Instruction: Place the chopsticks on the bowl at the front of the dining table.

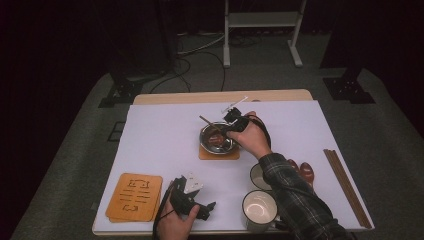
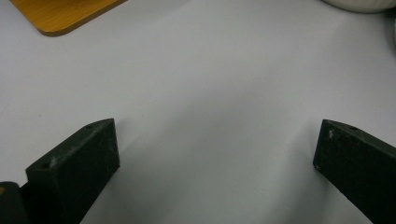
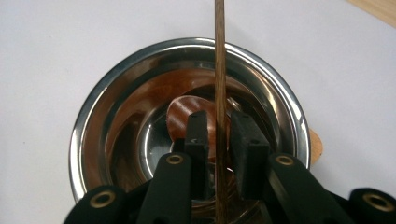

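Wooden spoon (image 3: 219,70) between the slightly parted jaws of the right tool (image 3: 218,128), hand angled down over steel bowl (image 3: 116,84).

The spoon (image 3: 187,116) in the steel bowl (image 3: 93,121) is largely covered by the right gripper (image 3: 219,135), whose jaws flank a thin wooden stick (image 3: 219,56) that may be just clear of the pads. Beside the bowl, the person's sleeve (image 1: 295,195) hides part of a white cup (image 1: 257,176) and two brown spoons (image 1: 302,170). The coaster (image 1: 218,154) under the bowl shows only its edges.
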`<state>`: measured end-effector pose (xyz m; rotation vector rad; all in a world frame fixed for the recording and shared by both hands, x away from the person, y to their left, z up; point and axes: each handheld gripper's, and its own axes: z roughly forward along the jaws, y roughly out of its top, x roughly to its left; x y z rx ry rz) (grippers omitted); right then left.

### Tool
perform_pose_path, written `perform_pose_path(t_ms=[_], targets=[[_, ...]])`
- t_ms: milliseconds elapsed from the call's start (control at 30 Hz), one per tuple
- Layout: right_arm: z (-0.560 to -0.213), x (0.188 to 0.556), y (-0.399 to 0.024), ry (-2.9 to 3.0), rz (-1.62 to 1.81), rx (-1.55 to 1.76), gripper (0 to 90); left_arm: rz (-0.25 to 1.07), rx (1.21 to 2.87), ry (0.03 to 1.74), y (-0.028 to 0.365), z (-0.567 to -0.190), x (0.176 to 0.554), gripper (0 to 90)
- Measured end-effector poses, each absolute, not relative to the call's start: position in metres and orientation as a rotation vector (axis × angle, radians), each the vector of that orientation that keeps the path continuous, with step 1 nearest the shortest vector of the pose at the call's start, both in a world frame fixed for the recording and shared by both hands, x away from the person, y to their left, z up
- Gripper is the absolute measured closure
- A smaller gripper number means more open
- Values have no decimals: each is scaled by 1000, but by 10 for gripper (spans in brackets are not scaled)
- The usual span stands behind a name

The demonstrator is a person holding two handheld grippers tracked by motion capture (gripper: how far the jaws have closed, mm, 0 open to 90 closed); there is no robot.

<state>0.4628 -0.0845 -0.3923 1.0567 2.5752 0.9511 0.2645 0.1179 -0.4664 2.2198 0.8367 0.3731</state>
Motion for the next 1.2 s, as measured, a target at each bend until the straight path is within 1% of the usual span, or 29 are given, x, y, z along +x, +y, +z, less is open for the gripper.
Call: perform_pose_path(t_ms=[33,167,533,933,1200], targets=[[-392,463,-85,2573,954,1060,750,373,2220,837,118,-466,265,0],[-391,463,-85,2568,951,1075,674,373,2218,837,118,-466,265,0],[-382,459,-85,2556,935,1052,583,373,2218,836,118,-466,265,0],[-366,453,-88,2544,960,1033,537,373,2217,837,118,-466,265,0],[-356,447,-92,2543,973,1011,531,373,2217,837,118,-466,265,0]])
